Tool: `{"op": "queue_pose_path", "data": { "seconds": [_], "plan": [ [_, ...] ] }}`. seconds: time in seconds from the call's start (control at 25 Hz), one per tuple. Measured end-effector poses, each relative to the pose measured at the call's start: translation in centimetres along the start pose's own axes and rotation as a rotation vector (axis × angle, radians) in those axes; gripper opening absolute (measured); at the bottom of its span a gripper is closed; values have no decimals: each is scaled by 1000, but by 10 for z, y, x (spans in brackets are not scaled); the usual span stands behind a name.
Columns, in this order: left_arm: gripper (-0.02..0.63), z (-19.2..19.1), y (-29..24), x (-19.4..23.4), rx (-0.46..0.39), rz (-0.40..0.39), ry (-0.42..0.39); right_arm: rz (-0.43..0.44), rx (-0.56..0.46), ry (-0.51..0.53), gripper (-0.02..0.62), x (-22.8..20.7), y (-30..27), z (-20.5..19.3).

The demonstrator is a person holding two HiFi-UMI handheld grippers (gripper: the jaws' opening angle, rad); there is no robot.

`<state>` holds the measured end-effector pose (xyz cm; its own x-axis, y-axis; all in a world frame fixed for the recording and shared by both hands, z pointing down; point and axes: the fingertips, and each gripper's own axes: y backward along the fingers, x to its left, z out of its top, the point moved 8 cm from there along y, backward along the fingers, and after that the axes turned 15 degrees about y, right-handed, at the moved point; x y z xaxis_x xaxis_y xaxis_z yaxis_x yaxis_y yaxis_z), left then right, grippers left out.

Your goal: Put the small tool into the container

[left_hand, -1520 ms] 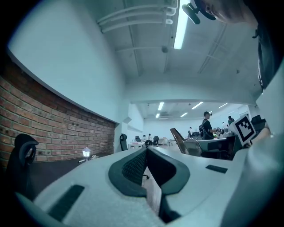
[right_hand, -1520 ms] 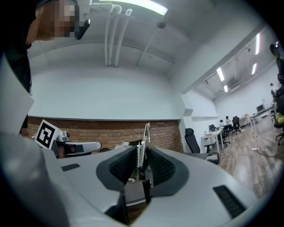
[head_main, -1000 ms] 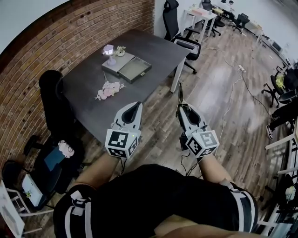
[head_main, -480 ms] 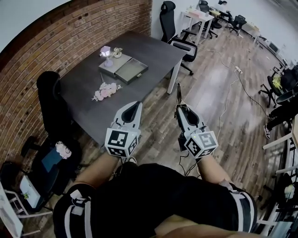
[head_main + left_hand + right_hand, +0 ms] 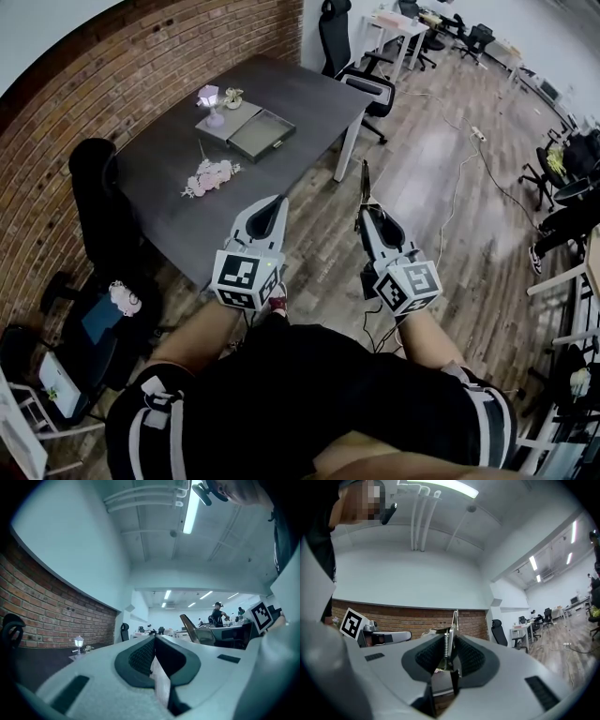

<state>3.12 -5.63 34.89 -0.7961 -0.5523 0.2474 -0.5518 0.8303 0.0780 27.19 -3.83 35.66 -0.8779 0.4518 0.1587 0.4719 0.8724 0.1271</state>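
My right gripper (image 5: 367, 212) is shut on the small tool (image 5: 365, 184), a thin metal pliers-like piece with a spring that sticks out past the fingertips. The right gripper view shows the tool (image 5: 449, 637) upright between the pads of the right gripper (image 5: 450, 641). My left gripper (image 5: 273, 212) is beside it, shut with nothing in it, and its pads meet at the tip (image 5: 154, 638). Both are held over the wooden floor, short of the dark table (image 5: 169, 202). The container, a grey open tray (image 5: 262, 134), lies at the table's far end.
A small lamp (image 5: 210, 97) stands beside the tray on a pale slab, and a bunch of pink flowers (image 5: 208, 176) lies mid-table. Black office chairs stand left of the table (image 5: 97, 183) and behind it (image 5: 349, 52). A cable (image 5: 466, 183) runs along the floor at the right.
The table and tray sit slightly further up and left in the head view. A shoe now shows beneath the left gripper. Both grippers keep their pose, the tool still held.
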Motion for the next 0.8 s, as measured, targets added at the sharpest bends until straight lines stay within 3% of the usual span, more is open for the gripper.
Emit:
{"op": "queue_pose_path", "data": {
  "seconds": [0.8],
  "plan": [
    [9, 1, -61, 41, 4, -48, 30, -18, 34, 37, 87, -25, -54, -9]
  ]
}}
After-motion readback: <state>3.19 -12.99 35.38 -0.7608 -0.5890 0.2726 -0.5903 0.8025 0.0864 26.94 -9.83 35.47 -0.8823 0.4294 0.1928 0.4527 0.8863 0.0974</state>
